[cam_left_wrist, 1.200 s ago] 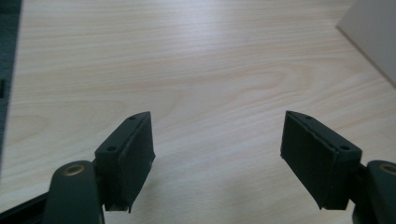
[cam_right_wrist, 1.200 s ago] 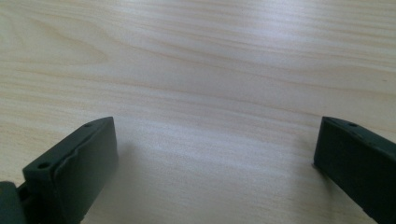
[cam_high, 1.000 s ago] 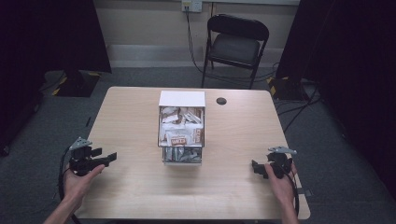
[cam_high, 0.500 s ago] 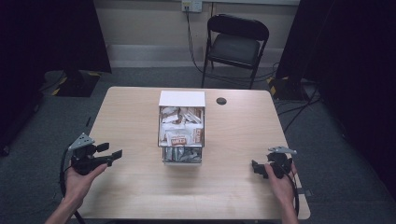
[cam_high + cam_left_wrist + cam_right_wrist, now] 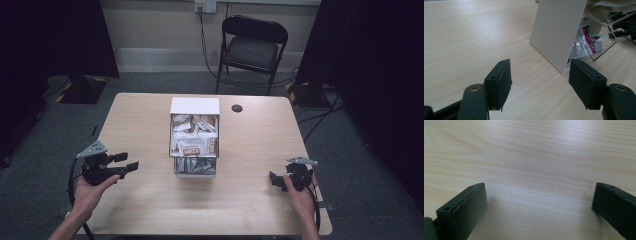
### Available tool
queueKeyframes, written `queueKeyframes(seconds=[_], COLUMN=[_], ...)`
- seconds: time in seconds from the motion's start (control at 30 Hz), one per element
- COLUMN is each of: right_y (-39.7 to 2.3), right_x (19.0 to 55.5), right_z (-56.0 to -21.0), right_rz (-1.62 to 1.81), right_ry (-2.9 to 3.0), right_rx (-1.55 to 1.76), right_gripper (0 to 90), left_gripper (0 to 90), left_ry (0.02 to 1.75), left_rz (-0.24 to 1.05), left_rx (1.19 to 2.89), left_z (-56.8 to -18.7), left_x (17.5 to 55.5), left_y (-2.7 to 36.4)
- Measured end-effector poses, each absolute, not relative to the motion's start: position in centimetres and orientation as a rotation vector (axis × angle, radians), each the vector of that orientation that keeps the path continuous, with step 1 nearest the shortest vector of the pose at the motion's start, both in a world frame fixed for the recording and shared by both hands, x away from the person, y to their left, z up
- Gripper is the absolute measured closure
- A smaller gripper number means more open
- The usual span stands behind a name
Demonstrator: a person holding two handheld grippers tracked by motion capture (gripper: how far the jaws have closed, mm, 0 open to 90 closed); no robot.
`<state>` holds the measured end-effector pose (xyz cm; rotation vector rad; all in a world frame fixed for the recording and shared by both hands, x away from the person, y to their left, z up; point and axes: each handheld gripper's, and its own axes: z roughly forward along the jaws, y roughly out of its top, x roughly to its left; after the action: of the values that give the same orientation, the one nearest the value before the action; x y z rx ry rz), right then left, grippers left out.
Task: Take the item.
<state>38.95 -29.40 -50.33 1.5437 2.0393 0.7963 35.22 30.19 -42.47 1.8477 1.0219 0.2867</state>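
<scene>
A white box (image 5: pixel 195 106) with a clear front bin of snack packets (image 5: pixel 194 142) stands mid-table. In the left gripper view its white side (image 5: pixel 559 30) rises ahead, with packets (image 5: pixel 586 40) behind clear plastic at its right. My left gripper (image 5: pixel 127 161) is held above the table's left side and points right toward the box. Its jaws (image 5: pixel 540 65) are open with nothing between them, and they have just been closing a little. My right gripper (image 5: pixel 275 181) rests low near the front right. It is open (image 5: pixel 539 186) over bare wood.
A small black round disc (image 5: pixel 237 108) lies on the wooden table (image 5: pixel 140 120) behind the box at the right. A black folding chair (image 5: pixel 252 47) stands beyond the far edge, with cables on the floor nearby.
My left gripper has risen and shifted right, nearer the box, with its jaws slightly narrower. The right hand has stayed where it was.
</scene>
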Motion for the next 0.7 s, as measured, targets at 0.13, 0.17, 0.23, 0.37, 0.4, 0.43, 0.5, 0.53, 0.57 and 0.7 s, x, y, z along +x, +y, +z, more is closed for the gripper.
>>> queueKeyframes(seconds=[0.13, 0.17, 0.23, 0.37, 0.4, 0.43, 0.5, 0.53, 0.57, 0.7], right_y=[-29.4, -29.4, -29.4, -29.4, -29.4, -29.4, -29.4, -29.4, -29.4, -29.4], right_x=[38.9, 38.9, 38.9, 38.9, 38.9, 38.9, 38.9, 38.9, 38.9, 38.9], right_z=[-50.3, -50.3, -50.3, -50.3, -50.3, -50.3, -50.3, -50.3, -50.3, -50.3], right_rz=[0.795, 0.795, 0.795, 0.796, 0.796, 0.796, 0.796, 0.796, 0.796, 0.796], right_ry=[2.039, 2.039, 2.039, 2.039, 2.039, 2.039, 2.039, 2.039, 2.039, 2.039], right_rx=[1.544, 1.544, 1.544, 1.543, 1.543, 1.544, 1.544, 1.543, 1.544, 1.544], right_gripper=[0.0, 0.0, 0.0, 0.0, 0.0, 0.0, 0.0, 0.0, 0.0, 0.0], left_gripper=[31.7, 31.7, 31.9, 33.0, 34.6, 34.6, 36.9, 37.0, 37.6, 38.6], left_ry=[0.992, 0.988, 0.973, 0.938, 0.938, 0.927, 0.912, 0.908, 0.898, 0.877], left_rz=[0.270, 0.268, 0.252, 0.246, 0.246, 0.243, 0.225, 0.241, 0.239, 0.217], left_rx=[1.855, 1.855, 1.851, 1.858, 1.858, 1.858, 1.847, 1.865, 1.877, 1.870], left_z=[-42.1, -42.0, -41.7, -41.0, -41.0, -40.9, -40.6, -40.2, -40.0, -39.5], left_x=[35.3, 35.4, 35.5, 35.7, 35.7, 35.7, 35.8, 36.0, 36.1, 36.4], left_y=[29.6, 29.4, 29.1, 28.5, 28.5, 28.4, 28.2, 27.9, 27.7, 27.1])
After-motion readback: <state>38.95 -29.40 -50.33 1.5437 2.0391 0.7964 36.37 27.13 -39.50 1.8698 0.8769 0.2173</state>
